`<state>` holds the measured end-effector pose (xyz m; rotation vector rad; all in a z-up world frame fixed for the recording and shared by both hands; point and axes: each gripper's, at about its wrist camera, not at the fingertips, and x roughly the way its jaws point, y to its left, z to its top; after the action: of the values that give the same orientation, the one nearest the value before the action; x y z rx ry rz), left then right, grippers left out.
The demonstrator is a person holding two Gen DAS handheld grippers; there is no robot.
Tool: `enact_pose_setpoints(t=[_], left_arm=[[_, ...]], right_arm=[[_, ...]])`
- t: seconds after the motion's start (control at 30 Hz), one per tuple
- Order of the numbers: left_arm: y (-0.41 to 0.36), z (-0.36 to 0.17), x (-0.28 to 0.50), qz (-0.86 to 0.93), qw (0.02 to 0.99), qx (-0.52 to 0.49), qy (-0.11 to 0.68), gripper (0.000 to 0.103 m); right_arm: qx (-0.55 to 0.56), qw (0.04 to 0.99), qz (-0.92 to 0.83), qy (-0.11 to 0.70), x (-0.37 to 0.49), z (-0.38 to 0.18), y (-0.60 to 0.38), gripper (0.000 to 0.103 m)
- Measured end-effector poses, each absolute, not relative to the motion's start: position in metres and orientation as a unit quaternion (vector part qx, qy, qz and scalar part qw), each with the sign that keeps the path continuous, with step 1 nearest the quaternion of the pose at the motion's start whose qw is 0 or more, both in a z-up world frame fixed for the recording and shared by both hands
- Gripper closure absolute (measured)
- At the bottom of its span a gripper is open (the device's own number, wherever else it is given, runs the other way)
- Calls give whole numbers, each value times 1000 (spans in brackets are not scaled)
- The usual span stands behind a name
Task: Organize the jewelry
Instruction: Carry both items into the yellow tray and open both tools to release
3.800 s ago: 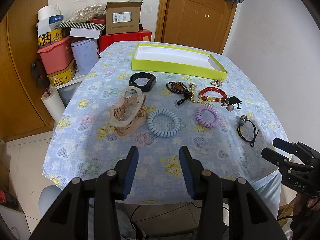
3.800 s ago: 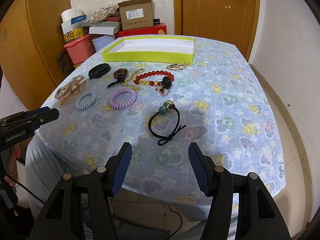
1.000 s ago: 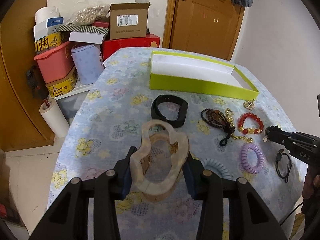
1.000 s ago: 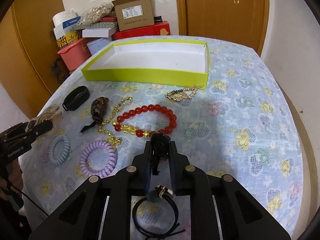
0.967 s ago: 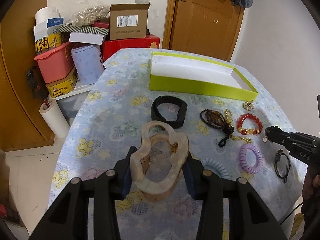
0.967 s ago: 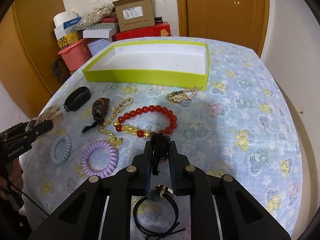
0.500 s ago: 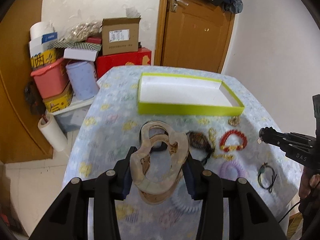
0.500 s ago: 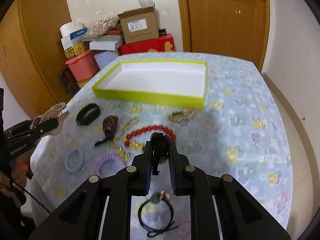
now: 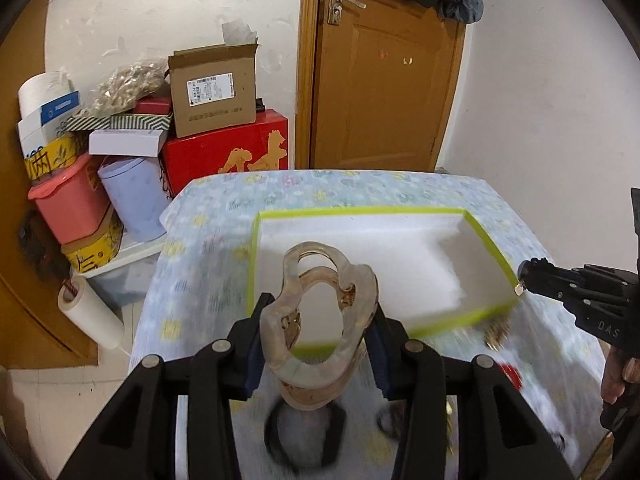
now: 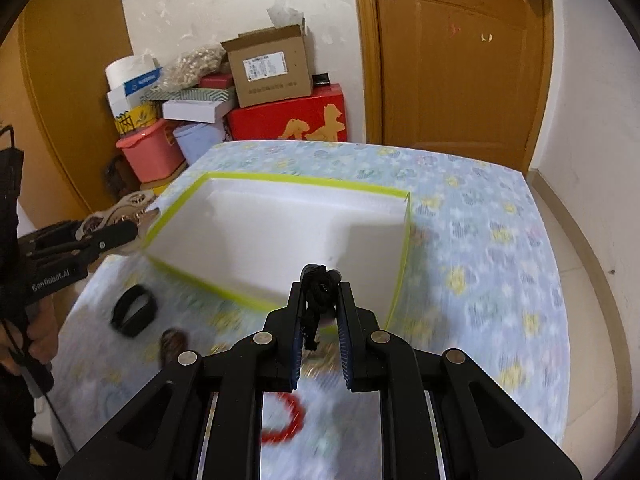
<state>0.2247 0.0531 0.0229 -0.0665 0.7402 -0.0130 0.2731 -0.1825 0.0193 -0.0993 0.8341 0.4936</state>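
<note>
Translucent beige plastic hair claw [image 9: 320, 320] is clamped between the left gripper [image 9: 318, 350] fingers, held above the table, its upper loops overlapping the near-left corner of the lime-green tray [image 9: 486, 236] in the left wrist view; in the right wrist view the same claw [image 10: 120, 210] sits at that gripper's tip [image 10: 112, 234], just beside the tray's left corner [image 10: 280, 179]. Right gripper [image 10: 320, 312] is closed tight on a small black knotted charm [image 10: 320, 284], a cord tail hanging between the fingers; it hovers over the tray's near edge, right of centre. From the left wrist view the right gripper [image 9: 536, 278] shows side-on at the tray's near-right corner with a small pale bit at its tip. Tray interior is white, nothing visible inside. Left on the floral tablecloth [image 10: 480, 216], heavily motion-blurred: black band [image 10: 134, 316] near the tray's front-left, a dark brown blob [image 10: 172, 344] next to it, red bead bracelet [image 10: 286, 426] directly under the right gripper. Left wrist view also shows the black band [image 9: 304, 432] below the claw and a gold-coloured piece [image 9: 496, 332] by the tray's near-right corner; too blurred to identify further. Stacked boxes [image 9: 212, 92] and a wooden door [image 9: 384, 80] behind the table.
</note>
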Motion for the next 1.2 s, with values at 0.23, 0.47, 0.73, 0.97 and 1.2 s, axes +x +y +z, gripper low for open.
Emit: enact_pose_setpoints(t=[0.23, 0.47, 0.73, 0.97, 1.2], left_arm=[[60, 2, 285, 7, 923, -28, 384, 58], [66, -24, 317, 23, 912, -23, 410, 58], [60, -30, 323, 9, 907, -14, 422, 57], [56, -20, 310, -6, 910, -17, 414, 51], [52, -3, 285, -17, 917, -22, 397, 50]], right_arm=[[-51, 877, 231, 419, 329, -1, -171, 87], [-56, 870, 217, 439, 364, -23, -167, 87], [-63, 869, 219, 439, 365, -23, -165, 70], [-62, 876, 218, 426, 348, -9, -169, 60], [-58, 883, 217, 413, 316, 7, -176, 60]])
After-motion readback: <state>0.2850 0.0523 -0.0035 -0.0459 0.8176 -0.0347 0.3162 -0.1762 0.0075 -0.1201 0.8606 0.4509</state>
